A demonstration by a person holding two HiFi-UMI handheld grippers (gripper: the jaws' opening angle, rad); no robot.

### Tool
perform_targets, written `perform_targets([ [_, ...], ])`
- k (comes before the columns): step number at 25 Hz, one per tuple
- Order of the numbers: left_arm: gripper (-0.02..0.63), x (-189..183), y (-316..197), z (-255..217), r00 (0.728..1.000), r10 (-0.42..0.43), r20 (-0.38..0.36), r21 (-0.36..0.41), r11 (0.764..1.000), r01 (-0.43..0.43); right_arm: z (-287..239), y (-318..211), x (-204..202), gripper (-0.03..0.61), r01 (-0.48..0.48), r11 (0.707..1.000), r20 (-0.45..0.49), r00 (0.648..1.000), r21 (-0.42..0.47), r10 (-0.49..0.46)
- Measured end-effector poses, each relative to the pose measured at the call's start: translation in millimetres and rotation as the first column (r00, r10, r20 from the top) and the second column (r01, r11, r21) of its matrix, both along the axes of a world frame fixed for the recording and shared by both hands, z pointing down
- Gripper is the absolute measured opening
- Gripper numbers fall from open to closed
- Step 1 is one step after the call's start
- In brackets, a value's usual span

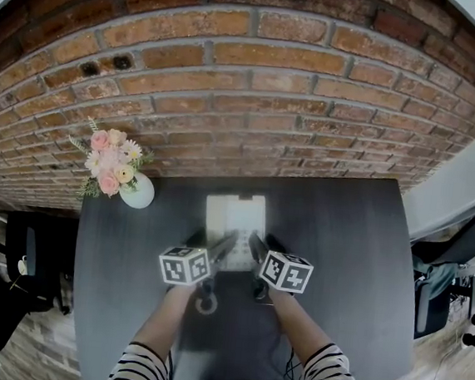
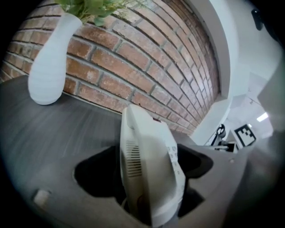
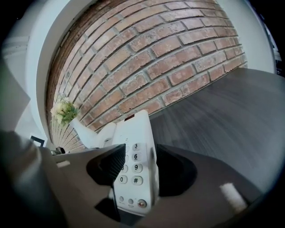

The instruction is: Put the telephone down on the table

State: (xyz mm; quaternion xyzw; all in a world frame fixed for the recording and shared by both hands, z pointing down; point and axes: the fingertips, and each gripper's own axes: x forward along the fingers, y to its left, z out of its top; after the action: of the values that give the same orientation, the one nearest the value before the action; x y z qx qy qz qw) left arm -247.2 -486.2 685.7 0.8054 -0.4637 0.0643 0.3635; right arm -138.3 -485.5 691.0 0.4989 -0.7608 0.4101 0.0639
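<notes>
A white telephone with a keypad lies on the dark grey table, near the brick wall. Both grippers reach it from the near side. My left gripper is at its near left corner and my right gripper at its near right corner. In the left gripper view the telephone stands between the dark jaws of the left gripper, which are spread wide and open. In the right gripper view the keypad end of the telephone sits between the jaws of the right gripper, also open.
A white vase with pink and yellow flowers stands at the table's back left, close to the telephone; the vase also shows in the left gripper view. The brick wall runs behind the table. Dark chairs stand at the left and right.
</notes>
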Motion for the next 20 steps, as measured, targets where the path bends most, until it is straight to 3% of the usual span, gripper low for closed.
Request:
perform_targets([
  [7, 0.414, -18.7, 13.0, -15.5, 0.997, -0.062, 0.054, 0.058, 0.997, 0.059, -15.7, 17.6, 6.5, 0.144, 0.035, 0.995, -0.081, 0.996, 0.092, -0.027],
  [10, 0.371, -20.5, 23.7, -28.5, 0.995, -0.076, 0.071, 0.085, 0.994, 0.07, -26.6, 27.3, 8.0, 0.118, 0.038, 0.992, -0.092, 0.995, 0.117, -0.027],
  [13, 0.264, -20.0, 37.9, -42.0, 0.991, -0.083, 0.109, 0.127, 0.99, 0.069, -36.1, 39.2, 9.3, 0.095, 0.041, 0.99, -0.102, 0.994, 0.136, -0.027],
  [17, 0.133, -19.3, 58.0, -58.0, 0.981, -0.094, 0.168, 0.181, 0.981, 0.063, -50.5, 56.5, 14.4, 0.005, 0.035, 0.983, -0.112, 0.994, 0.182, -0.014],
  [20, 0.027, -19.3, 76.7, -65.5, 0.973, -0.102, 0.206, 0.19, 0.98, 0.063, -59.3, 75.3, 15.7, 0.0, 0.048, 0.977, -0.127, 0.992, 0.206, -0.022],
])
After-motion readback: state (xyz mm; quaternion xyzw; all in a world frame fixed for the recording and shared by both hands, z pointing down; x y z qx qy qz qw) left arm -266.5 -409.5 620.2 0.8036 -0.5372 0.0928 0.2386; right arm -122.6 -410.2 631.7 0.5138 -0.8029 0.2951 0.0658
